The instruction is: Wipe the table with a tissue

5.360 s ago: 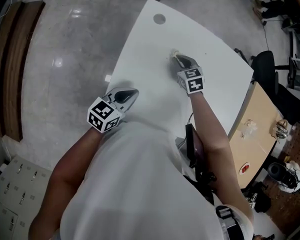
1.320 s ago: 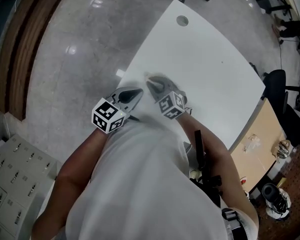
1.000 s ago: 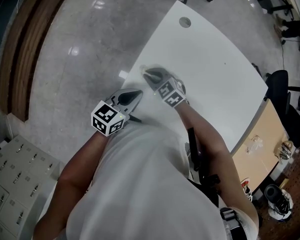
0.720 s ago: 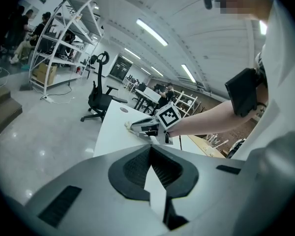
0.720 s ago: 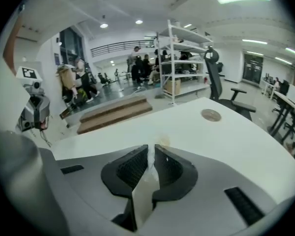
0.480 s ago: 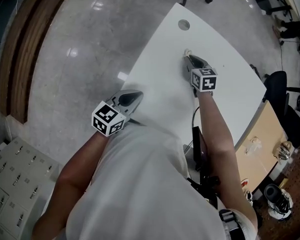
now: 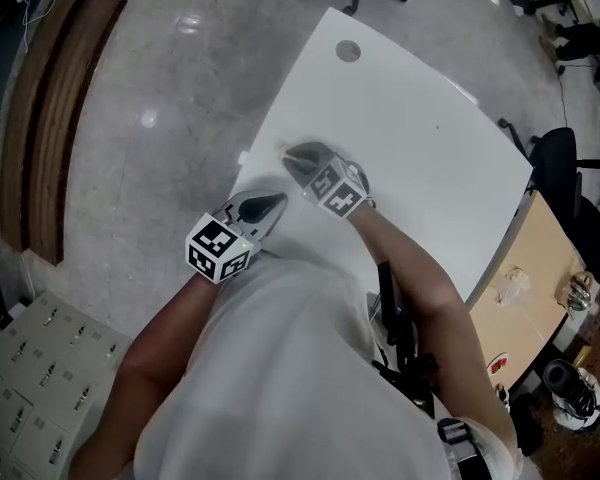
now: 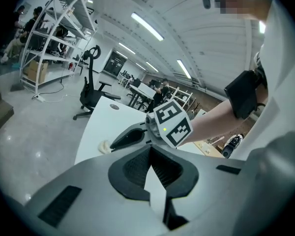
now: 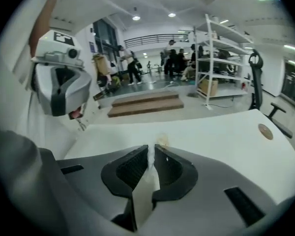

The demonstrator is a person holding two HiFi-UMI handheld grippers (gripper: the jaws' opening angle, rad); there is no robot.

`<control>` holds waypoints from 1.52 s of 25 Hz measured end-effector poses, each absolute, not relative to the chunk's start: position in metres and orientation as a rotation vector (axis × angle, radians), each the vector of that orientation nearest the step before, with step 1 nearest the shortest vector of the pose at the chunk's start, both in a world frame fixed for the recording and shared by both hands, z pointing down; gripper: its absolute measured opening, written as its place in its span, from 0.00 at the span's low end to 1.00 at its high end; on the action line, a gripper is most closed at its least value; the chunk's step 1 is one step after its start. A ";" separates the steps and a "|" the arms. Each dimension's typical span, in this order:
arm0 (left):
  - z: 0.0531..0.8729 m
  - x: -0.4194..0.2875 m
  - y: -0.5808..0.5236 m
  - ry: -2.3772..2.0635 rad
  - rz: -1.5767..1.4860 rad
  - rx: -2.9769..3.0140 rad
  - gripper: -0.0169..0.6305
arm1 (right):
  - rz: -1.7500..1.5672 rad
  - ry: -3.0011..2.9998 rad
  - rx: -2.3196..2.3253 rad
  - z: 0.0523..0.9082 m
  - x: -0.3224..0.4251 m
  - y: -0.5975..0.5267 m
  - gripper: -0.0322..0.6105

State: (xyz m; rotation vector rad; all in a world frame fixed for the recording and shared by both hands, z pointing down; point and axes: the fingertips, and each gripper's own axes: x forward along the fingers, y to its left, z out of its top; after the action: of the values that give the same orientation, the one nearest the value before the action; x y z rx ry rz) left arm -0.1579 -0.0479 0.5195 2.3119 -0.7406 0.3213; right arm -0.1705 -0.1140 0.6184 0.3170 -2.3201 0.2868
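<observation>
back near the table edge, right gripper fingers pinch the tissue; left gripper fingers closed, empty.

tissue: a small, crumpled, cream-white wad, pinched at the tip of the right tool and pressed to the tabletop, seemingly near its left edge.
tabletop: white and smooth, with one round grommet hole by the far corner.

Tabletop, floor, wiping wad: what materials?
Tabletop: probably white laminate, smooth and matte; uniform colour, no grain, no glare.
Floor: likely polished concrete or stone; mottled grey, mirrors the ceiling lights.
Wad: looks like tissue paper; crumpled, off-white, soft-edged, pinched at the tip of the right hand-held gripper.
</observation>
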 end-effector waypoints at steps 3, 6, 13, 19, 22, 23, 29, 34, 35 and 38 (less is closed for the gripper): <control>0.519 -0.158 -0.051 -0.728 0.326 2.315 0.04 | 0.276 -2.354 0.262 0.610 -0.166 -0.106 0.12; 0.519 -0.152 -0.057 -0.704 0.330 2.328 0.04 | 0.353 -2.392 0.501 0.593 -0.119 -0.142 0.12; 0.519 -0.108 -0.059 -0.601 0.322 2.359 0.04 | 0.513 -2.162 1.192 0.580 0.099 -0.213 0.12; 0.519 -0.093 -0.055 -0.560 0.350 2.360 0.04 | 0.668 -1.928 1.528 0.596 0.228 -0.233 0.12; 0.519 -0.091 -0.053 -0.559 0.367 2.355 0.04 | 0.661 -1.837 1.550 0.608 0.248 -0.243 0.12; 0.519 -0.091 -0.053 -0.563 0.370 2.353 0.04 | 0.645 -1.813 1.539 0.611 0.250 -0.245 0.12; 0.522 -0.096 -0.053 -0.581 0.376 2.348 0.04 | 0.450 -1.753 1.408 0.618 0.231 -0.243 0.12; 0.520 -0.096 -0.053 -0.571 0.384 2.356 0.04 | 0.428 -1.794 1.395 0.617 0.209 -0.246 0.12; 0.520 -0.097 -0.052 -0.570 0.386 2.356 0.04 | 0.423 -1.804 1.386 0.617 0.205 -0.246 0.12; 0.522 -0.103 -0.052 -0.574 0.389 2.353 0.04 | 0.417 -1.853 1.335 0.618 0.188 -0.246 0.12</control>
State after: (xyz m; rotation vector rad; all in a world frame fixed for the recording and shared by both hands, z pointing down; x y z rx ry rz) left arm -0.1028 -0.0515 0.5222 2.3534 -0.5737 0.3888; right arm 0.1883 -0.2458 0.6179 1.3352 -1.8532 0.4174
